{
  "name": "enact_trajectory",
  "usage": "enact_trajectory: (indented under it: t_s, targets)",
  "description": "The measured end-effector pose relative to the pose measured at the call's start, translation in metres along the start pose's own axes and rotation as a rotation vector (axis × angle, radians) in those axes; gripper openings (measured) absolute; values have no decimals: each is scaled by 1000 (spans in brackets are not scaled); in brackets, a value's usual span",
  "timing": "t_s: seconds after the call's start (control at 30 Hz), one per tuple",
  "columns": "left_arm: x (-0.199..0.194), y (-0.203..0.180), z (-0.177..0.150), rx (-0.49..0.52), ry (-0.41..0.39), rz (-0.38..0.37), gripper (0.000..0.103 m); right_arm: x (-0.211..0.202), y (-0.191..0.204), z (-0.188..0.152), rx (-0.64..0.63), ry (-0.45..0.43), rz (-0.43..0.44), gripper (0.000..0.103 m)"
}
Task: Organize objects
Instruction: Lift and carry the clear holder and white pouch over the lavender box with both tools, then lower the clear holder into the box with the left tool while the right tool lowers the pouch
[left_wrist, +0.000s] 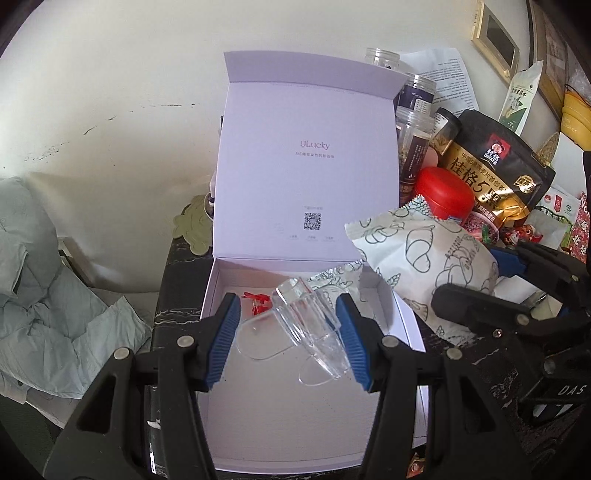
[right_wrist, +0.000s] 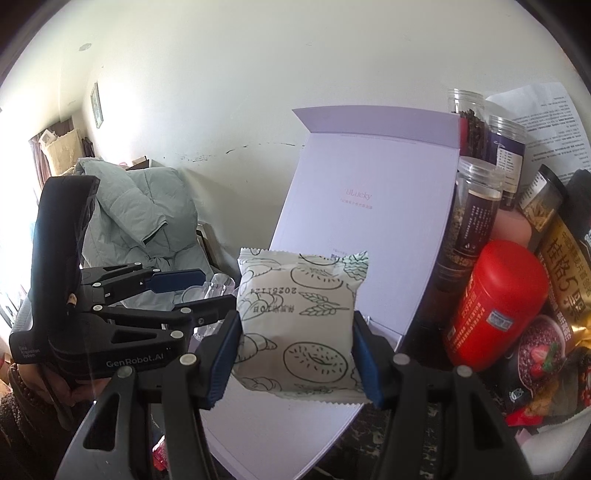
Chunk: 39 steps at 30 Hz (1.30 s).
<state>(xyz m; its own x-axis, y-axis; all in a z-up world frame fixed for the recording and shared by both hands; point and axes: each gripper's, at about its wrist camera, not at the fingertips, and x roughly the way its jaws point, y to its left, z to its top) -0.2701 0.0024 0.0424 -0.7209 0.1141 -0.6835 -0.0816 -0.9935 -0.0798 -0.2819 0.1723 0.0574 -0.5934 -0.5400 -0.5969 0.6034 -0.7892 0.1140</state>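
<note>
The left claw (left_wrist: 288, 339) is clenched on a clear plastic cup (left_wrist: 314, 325), held tilted over the open white box (left_wrist: 221, 280) on the dark bench (left_wrist: 177, 295). The right claw (right_wrist: 295, 354) is clamped on a printed snack packet (right_wrist: 295, 321), pads pressing its two side edges, hanging above the box's near rim.

In the left wrist view the packet sits at about three o'clock from the cup, just beside it, and its lower corner seems to overlap the box's right wall. If both go down together, packet and cup could well bump, or the two claws could knock each other.

The cup is smooth and tapered, so it may slip or twist out of the pads.

A small red item (left_wrist: 255, 301) lies inside the box at about ten o'clock from the cup and could be crushed under it.

The raised lid (left_wrist: 310, 147) at twelve o'clock leans against jars (left_wrist: 413, 136); a shove could topple them.
</note>
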Motion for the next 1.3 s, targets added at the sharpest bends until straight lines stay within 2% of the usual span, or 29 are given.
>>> enact_trajectory:
  t_s: [0.13,0.27,0.4,0.57,0.73,0.83,0.97,1.3]
  targets:
    - [13,6,0,5,15,40,52,17,0,10,-16,2,6,59]
    - [30,11,-6,13,44,110,52,40,1,17,-56,25,26,59]
    - [43,19,-9,-3,69,113,52,58,-5,14,-35,27,48,59]
    - [58,24,-15,-9,98,119,52,79,-12,5,-28,86,62,59]
    - [72,19,-21,9,130,122,52,89,-18,2,-18,97,76,49]
    - [82,19,-25,9,153,117,52,96,-15,0,-46,110,53,49]
    - [92,20,-31,14,185,123,52,113,-17,-7,-27,173,64,47]
    - [100,19,-34,12,199,145,53,110,-16,-11,-44,184,39,45]
